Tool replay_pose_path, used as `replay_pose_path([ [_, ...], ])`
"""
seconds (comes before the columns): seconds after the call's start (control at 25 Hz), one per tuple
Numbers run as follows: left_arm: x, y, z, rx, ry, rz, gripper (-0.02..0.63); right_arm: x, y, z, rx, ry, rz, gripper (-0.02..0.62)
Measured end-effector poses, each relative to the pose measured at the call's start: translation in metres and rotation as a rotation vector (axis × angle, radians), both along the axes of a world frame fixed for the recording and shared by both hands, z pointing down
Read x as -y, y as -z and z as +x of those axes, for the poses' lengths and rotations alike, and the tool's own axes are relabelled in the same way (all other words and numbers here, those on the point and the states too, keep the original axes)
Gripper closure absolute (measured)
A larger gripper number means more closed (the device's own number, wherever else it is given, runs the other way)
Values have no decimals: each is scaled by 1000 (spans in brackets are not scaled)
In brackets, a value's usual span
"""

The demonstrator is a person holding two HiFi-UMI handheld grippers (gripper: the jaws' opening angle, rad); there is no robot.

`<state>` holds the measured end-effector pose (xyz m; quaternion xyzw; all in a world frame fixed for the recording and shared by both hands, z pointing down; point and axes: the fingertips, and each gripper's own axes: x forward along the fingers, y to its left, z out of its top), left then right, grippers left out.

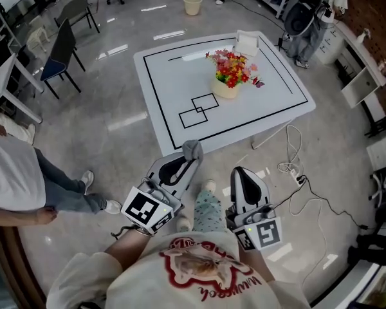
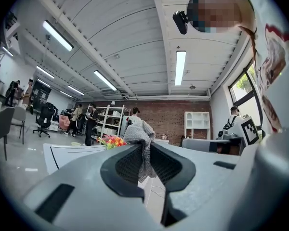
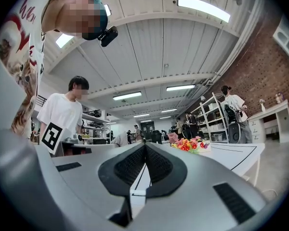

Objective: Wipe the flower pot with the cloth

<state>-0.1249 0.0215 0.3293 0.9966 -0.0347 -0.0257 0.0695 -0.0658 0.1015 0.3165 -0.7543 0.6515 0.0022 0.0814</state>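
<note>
A cream flower pot (image 1: 225, 87) with red and yellow flowers (image 1: 233, 67) stands near the middle of the white table (image 1: 270, 118). The flowers (image 2: 112, 140) show small and far in the left gripper view, and the flowers (image 3: 187, 144) likewise in the right gripper view. My left gripper (image 1: 192, 152) is shut on a grey cloth (image 1: 192, 149), whose bunched end (image 2: 140, 137) sticks up between the jaws. It hovers just short of the table's near edge. My right gripper (image 1: 238, 173) is shut with nothing in it, over the floor beside the left one.
Black lines and two overlapping squares (image 1: 200, 108) are marked on the table. A white box (image 1: 246, 42) sits at its far side. Cables and a power strip (image 1: 297, 172) lie on the floor right. A bystander (image 1: 26, 179) stands left, chairs (image 1: 61, 53) beyond.
</note>
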Motion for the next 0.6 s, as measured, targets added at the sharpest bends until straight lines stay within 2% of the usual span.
replay_pose_path([
  [0.2, 27, -1, 33, -3, 10, 13, 563, 26, 3, 36, -14, -1, 12, 598],
  [0.6, 90, 10, 126, -13, 24, 41, 563, 100, 11, 125, -28, 48, 21, 598],
])
